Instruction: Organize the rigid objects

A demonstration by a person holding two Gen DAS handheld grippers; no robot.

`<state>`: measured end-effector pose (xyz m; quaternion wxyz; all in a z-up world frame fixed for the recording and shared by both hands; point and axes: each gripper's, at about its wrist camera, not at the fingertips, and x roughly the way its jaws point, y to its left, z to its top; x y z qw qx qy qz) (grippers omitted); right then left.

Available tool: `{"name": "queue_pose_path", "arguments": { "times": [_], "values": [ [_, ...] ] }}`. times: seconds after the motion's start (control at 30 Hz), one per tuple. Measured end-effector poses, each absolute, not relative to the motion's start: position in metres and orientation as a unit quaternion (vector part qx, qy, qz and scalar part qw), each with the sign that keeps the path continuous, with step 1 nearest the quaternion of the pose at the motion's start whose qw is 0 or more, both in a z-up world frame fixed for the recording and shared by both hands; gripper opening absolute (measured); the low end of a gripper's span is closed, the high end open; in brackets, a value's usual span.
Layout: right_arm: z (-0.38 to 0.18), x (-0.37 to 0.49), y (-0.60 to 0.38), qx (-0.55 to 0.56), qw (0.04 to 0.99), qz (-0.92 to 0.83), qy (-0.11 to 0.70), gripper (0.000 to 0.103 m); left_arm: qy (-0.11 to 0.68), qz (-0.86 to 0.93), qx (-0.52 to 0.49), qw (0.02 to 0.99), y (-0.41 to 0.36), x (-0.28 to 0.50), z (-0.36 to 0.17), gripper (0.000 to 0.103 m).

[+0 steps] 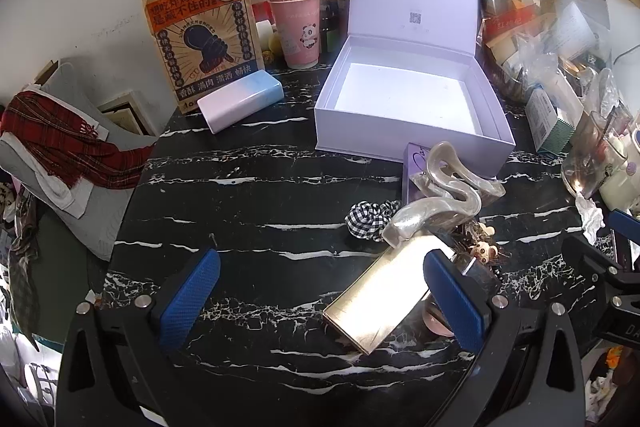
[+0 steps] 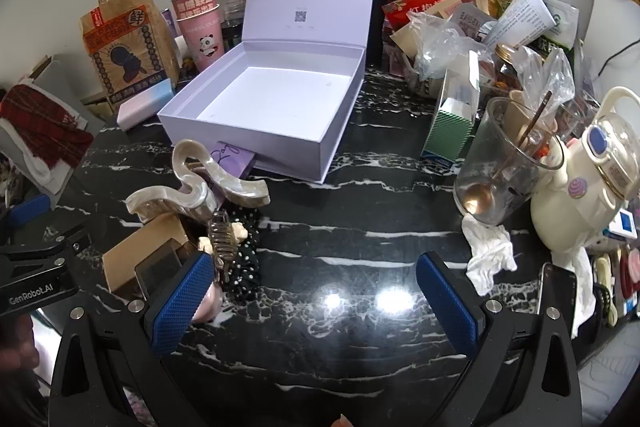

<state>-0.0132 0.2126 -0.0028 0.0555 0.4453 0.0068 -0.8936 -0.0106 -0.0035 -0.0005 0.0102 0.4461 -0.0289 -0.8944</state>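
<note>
An open lilac gift box [image 1: 408, 135] [image 2: 256, 151] with its lid up stands on the black marble table [image 1: 260, 195] [image 2: 360, 211]; nothing lies inside. In front of it sits a heap: a pearly wavy hair claw [image 1: 436, 203] [image 2: 192, 187], a gold rectangular case [image 1: 380, 299] [image 2: 136, 251], a purple card box [image 1: 414, 163] [image 2: 232, 159], a checked scrunchie [image 1: 368, 217] and a small clear claw clip [image 2: 222, 239]. My left gripper [image 1: 322, 277] is open over bare table, its right pad beside the gold case. My right gripper [image 2: 316, 287] is open, the heap at its left pad.
A white-blue power bank [image 1: 240, 99] [image 2: 144, 105], a printed paper bag [image 1: 200, 39] and pink cups [image 1: 298, 23] stand at the back left. Right side: bags, a green striped carton [image 2: 448, 131], a glass beaker with spoon [image 2: 504, 163], a cream kettle [image 2: 580, 195], crumpled tissue [image 2: 488, 255].
</note>
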Motion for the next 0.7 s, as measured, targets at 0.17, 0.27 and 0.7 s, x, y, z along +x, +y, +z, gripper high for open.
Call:
{"name": "queue_pose_path", "arguments": {
  "times": [0.17, 0.27, 0.7],
  "values": [
    [-0.0018, -0.0146, 0.2122, 0.448, 0.052, -0.893, 0.009, 0.103, -0.029, -0.895, 0.445, 0.008, -0.0024, -0.01, -0.0002, 0.103],
    [-0.0031, -0.0152, 0.2133, 0.451, 0.052, -0.891, 0.007, 0.103, -0.029, -0.894, 0.446, 0.005, -0.0022, -0.0106, -0.0007, 0.103],
    [-0.0032, -0.0143, 0.2138, 0.452, 0.048, -0.89, 0.009, 0.103, -0.027, -0.891, 0.454, 0.004, -0.0017, -0.012, -0.0031, 0.103]
  ]
}}
